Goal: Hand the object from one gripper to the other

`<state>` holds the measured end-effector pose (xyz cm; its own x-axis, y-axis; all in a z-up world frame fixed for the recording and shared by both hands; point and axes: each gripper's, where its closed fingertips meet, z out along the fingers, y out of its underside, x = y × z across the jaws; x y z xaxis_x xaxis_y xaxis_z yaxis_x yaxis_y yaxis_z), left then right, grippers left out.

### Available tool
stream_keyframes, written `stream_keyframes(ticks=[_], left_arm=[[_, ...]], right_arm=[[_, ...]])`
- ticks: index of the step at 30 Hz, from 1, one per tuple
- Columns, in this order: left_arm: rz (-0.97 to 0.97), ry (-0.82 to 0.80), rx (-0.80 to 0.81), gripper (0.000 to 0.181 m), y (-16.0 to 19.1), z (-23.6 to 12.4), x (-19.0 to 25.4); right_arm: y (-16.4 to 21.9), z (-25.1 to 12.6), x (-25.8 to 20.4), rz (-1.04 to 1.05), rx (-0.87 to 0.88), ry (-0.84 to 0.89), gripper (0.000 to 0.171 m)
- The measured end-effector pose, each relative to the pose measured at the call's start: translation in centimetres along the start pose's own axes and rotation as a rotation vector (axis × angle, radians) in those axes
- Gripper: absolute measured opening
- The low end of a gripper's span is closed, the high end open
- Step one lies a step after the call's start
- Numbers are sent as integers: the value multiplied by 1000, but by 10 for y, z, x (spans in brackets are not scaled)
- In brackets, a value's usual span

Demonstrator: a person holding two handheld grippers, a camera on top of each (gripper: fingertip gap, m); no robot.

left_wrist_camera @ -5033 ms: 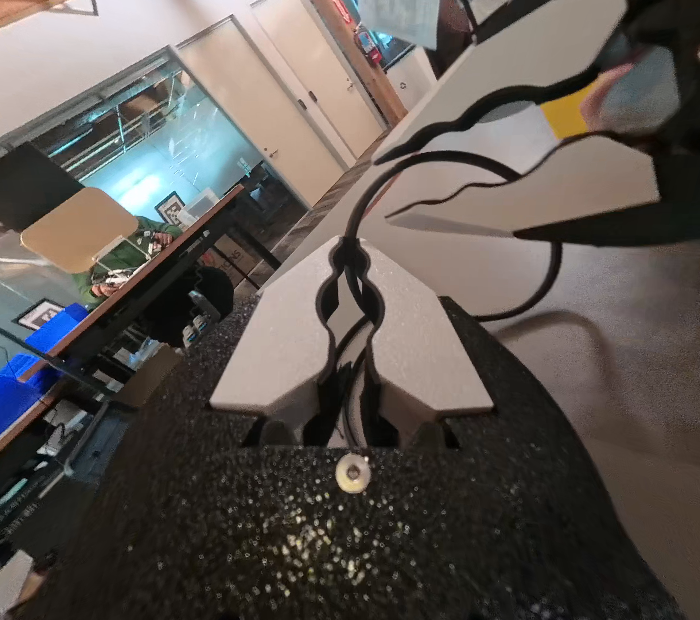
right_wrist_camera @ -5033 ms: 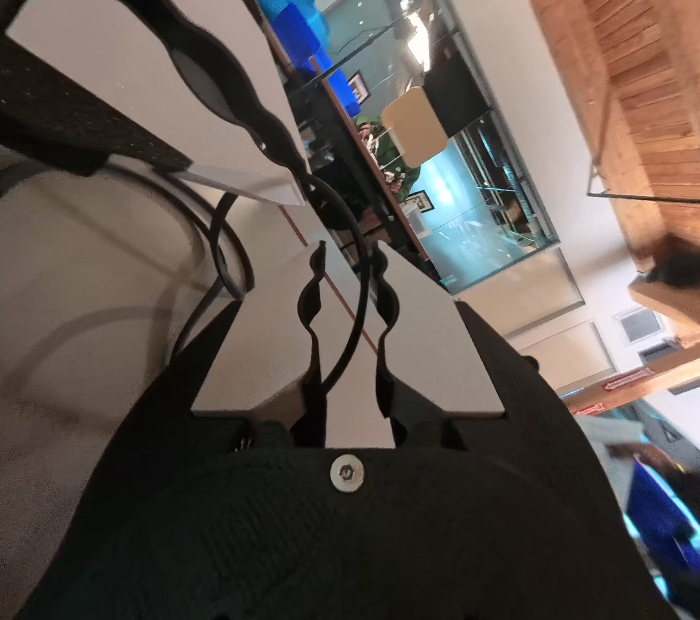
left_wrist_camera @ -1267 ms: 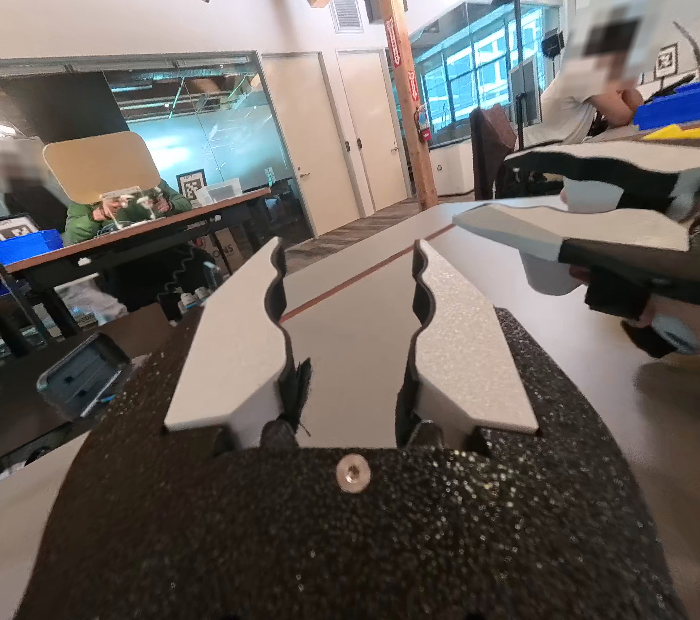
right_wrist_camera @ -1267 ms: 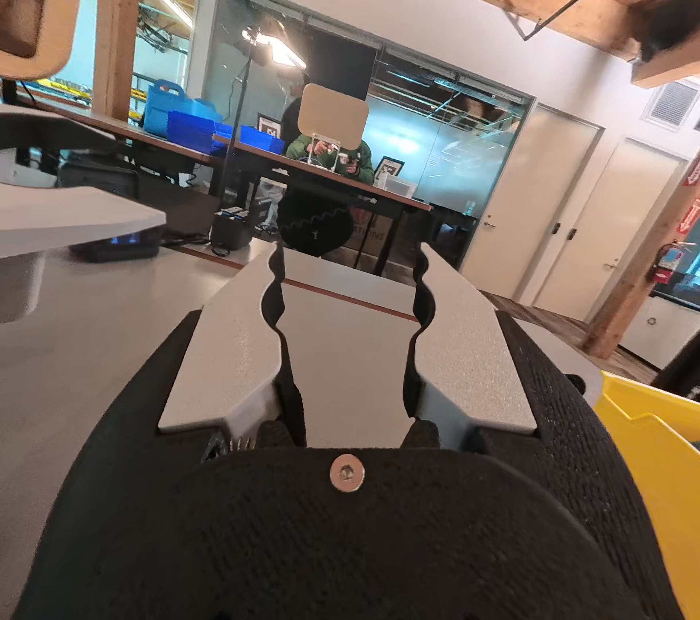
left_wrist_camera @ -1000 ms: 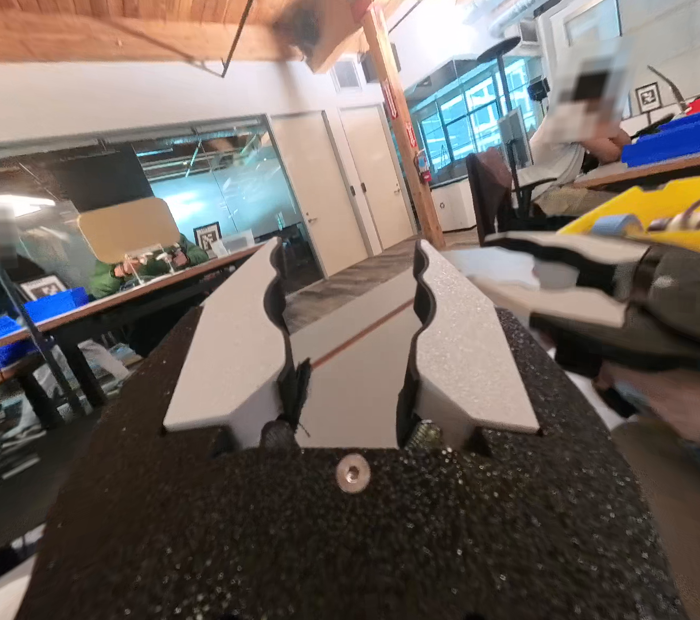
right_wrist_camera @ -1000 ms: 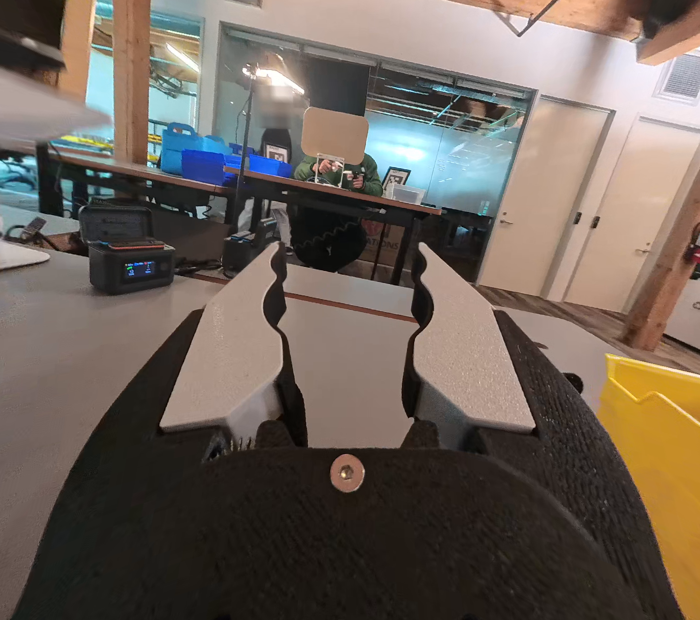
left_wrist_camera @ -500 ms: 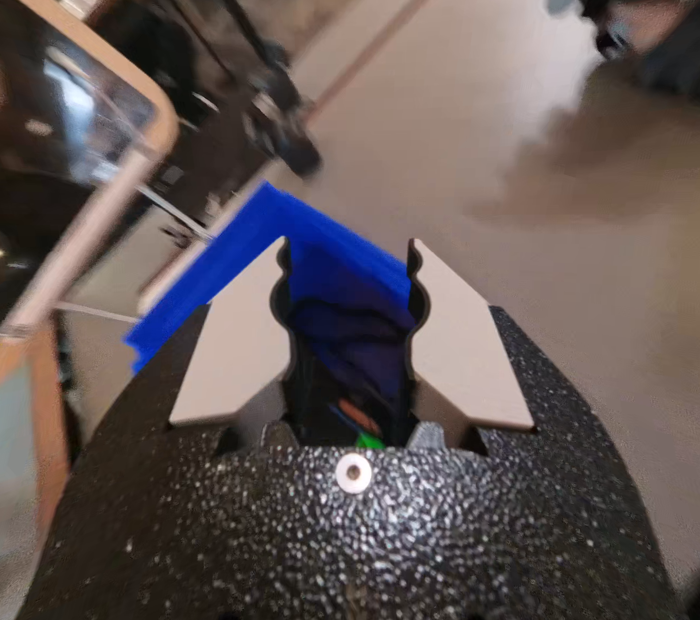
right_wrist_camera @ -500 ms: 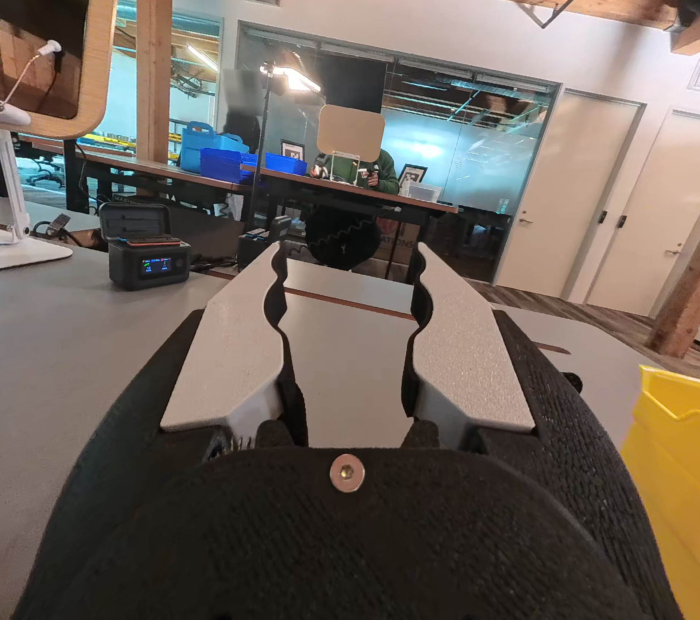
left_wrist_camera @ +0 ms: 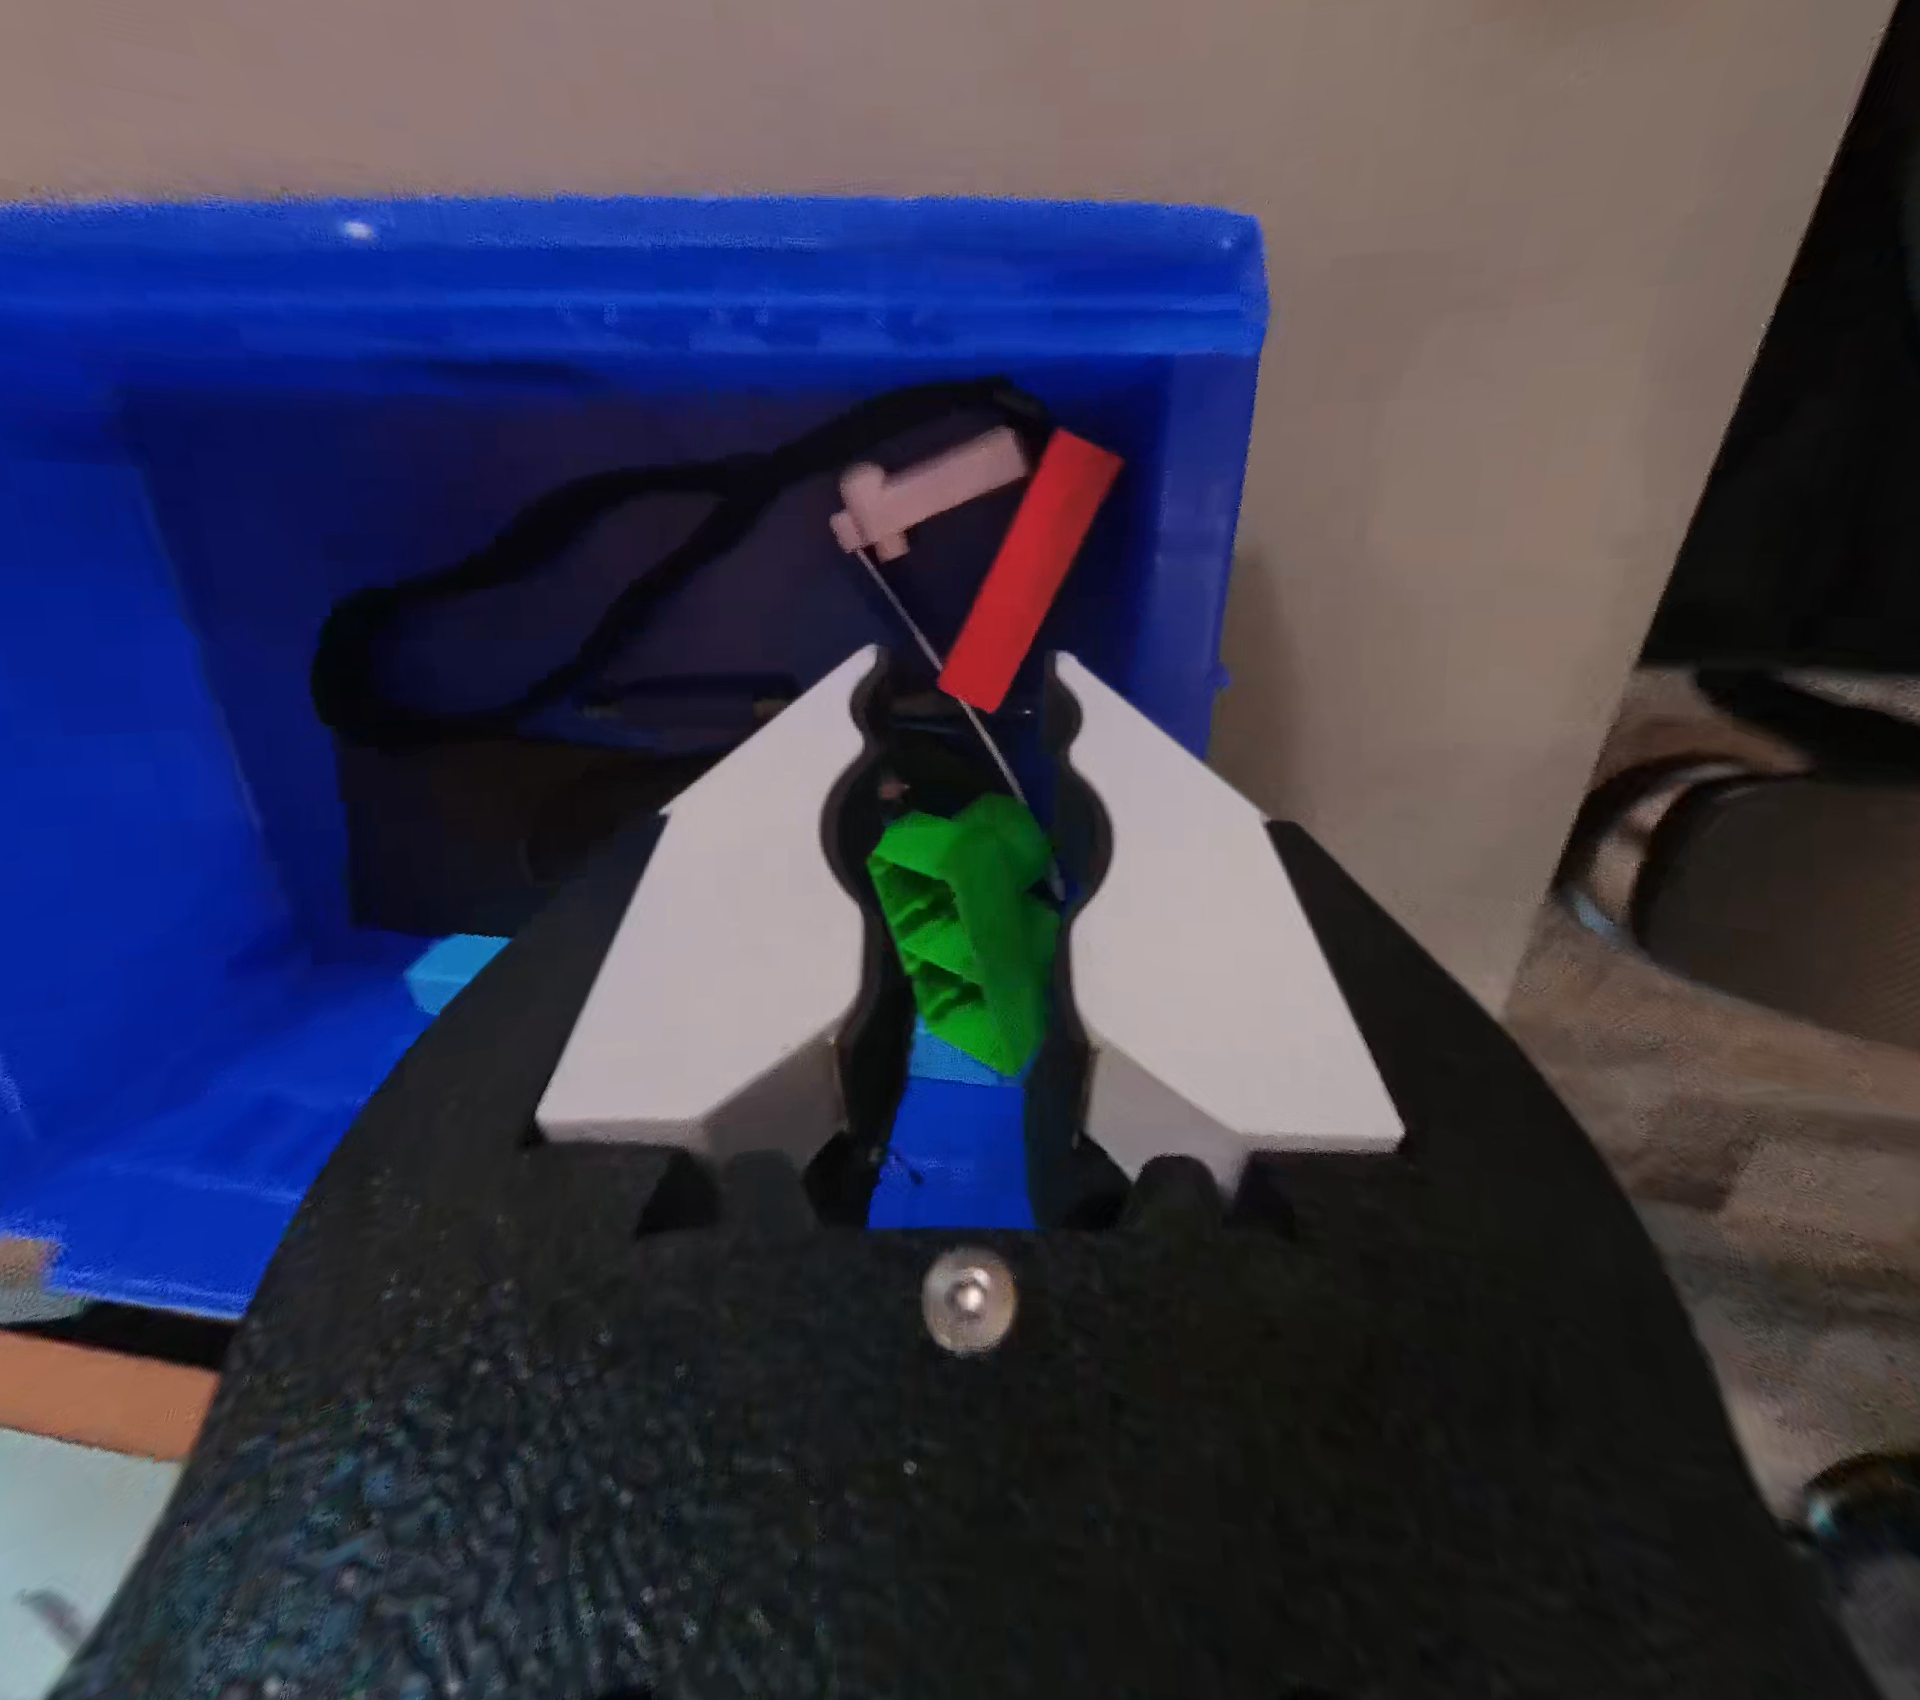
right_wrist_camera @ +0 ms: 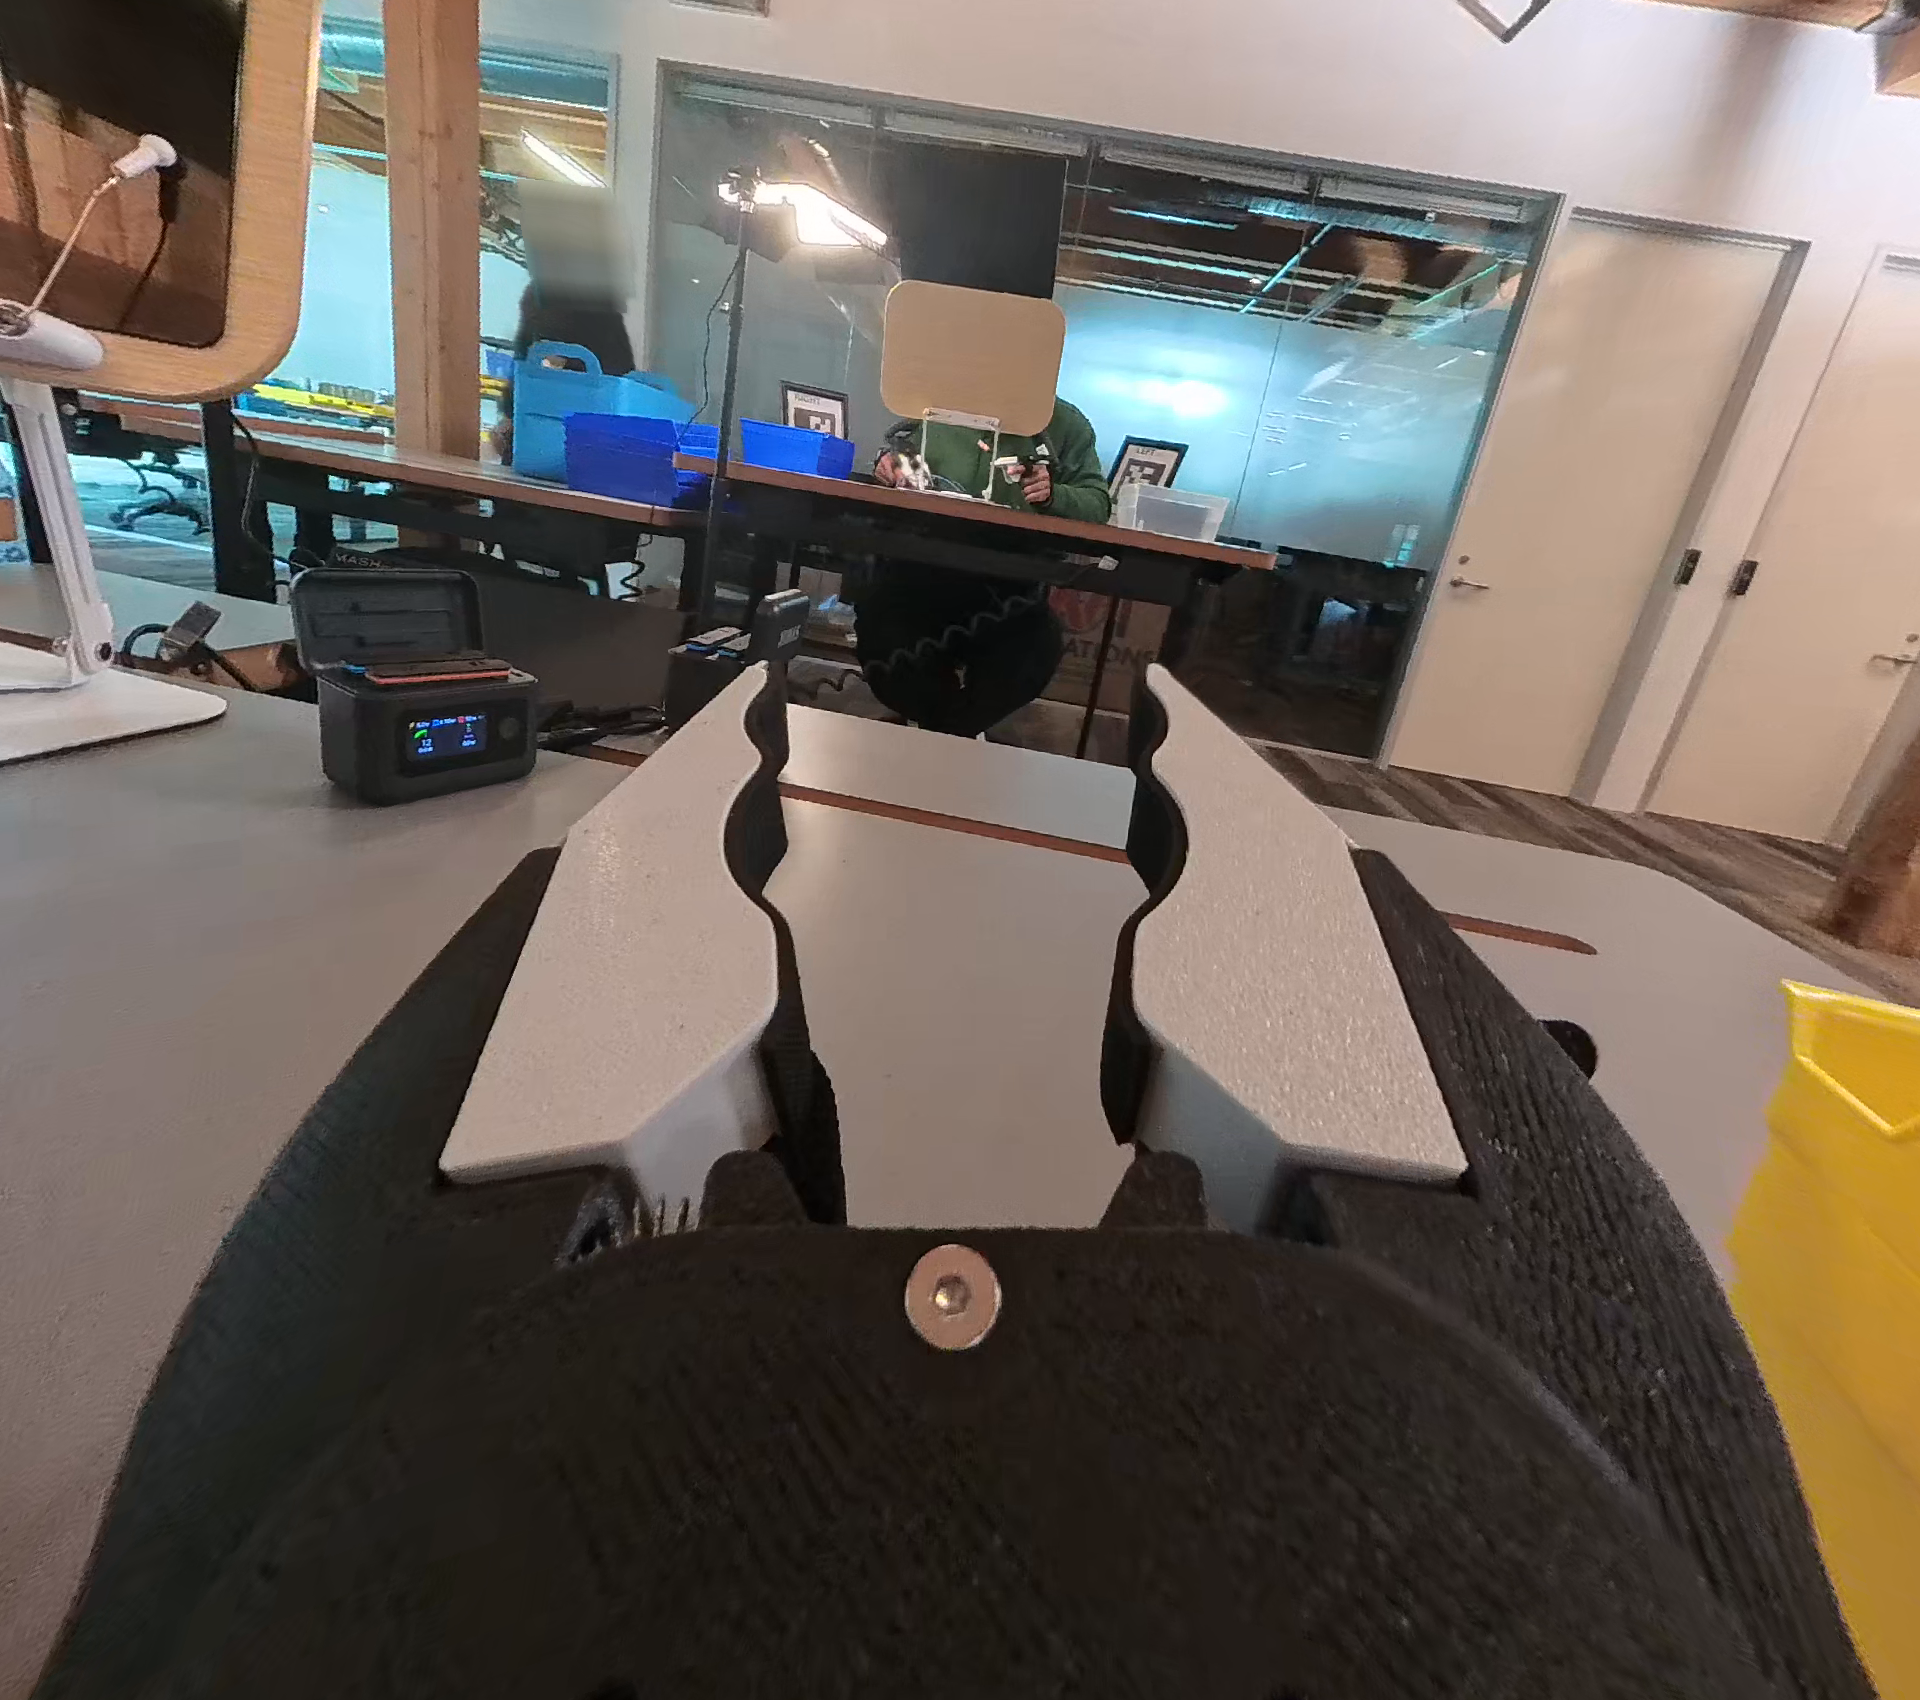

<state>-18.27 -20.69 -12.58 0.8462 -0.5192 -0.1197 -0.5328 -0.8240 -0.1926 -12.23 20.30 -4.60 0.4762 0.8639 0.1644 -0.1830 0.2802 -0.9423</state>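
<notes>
Pick-up step: left gripper (left_wrist_camera: 966,694) fingers half-closed around green piece (left_wrist_camera: 966,923); right gripper (right_wrist_camera: 954,715) fingers open, empty. Next: grip, lift.

The left wrist view is dim and soft: motion blur smears the blue bin (left_wrist_camera: 644,279) and the floor at right, and the bin's inside lies in deep shadow. Only the near black gripper body looks fairly crisp. The right wrist view is bright and sharp, lit evenly from above, with a studio lamp (right_wrist_camera: 800,211) glaring far off before the glass wall (right_wrist_camera: 1299,403), which carries pale reflections. Wide-angle distortion bends the wooden post (right_wrist_camera: 426,123) and doors toward the edges; the yellow bin (right_wrist_camera: 1839,1235) at near right is slightly soft
</notes>
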Motion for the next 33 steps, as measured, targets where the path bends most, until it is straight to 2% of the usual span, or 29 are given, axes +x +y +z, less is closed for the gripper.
stream_keyframes(ticks=[1, 7, 10, 14, 17, 19, 21, 23, 25, 28, 31, 33], left_arm=[[42, 1, -26, 24, 0, 3, -2], [156, 119, -155, 28, 3, 20, 5], [184, 191, -190, 23, 4, 27, 13], [243, 195, -280, 15, 16, 40, 14], [206, 203, -297, 14, 17, 31, 13], [149, 139, -273, 14, 15, 12, 0], [59, 46, -145, 14, -3, -18, -19], [22, -80, 86, 14, -40, -54, -41], [-5, -231, 370, 14, -92, -98, -62], [-40, -349, 810, 14, -179, -158, -70], [-139, -450, 1083, 13, -244, -173, -83], [-197, -484, 1175, 14, -275, -150, -95]], right_arm=[[0, 0, 0, 1, 0, -2, 65], [1, 0, 0, 11, -4, -9, 65], [2, 1, 0, 18, -7, -10, 65], [2, 1, 0, 24, -8, -13, 65], [2, 1, -1, 22, -9, -17, 65], [2, 2, -2, 21, -9, -19, 65], [2, 2, -4, 19, -12, -27, 64], [2, 3, -7, 11, -14, -37, 64], [2, 3, -10, -1, -12, -45, 64], [1, 2, -11, -13, -12, -51, 63], [-1, -1, -10, -20, -7, -51, 62], [-3, -3, -9, -33, 0, -50, 62]])
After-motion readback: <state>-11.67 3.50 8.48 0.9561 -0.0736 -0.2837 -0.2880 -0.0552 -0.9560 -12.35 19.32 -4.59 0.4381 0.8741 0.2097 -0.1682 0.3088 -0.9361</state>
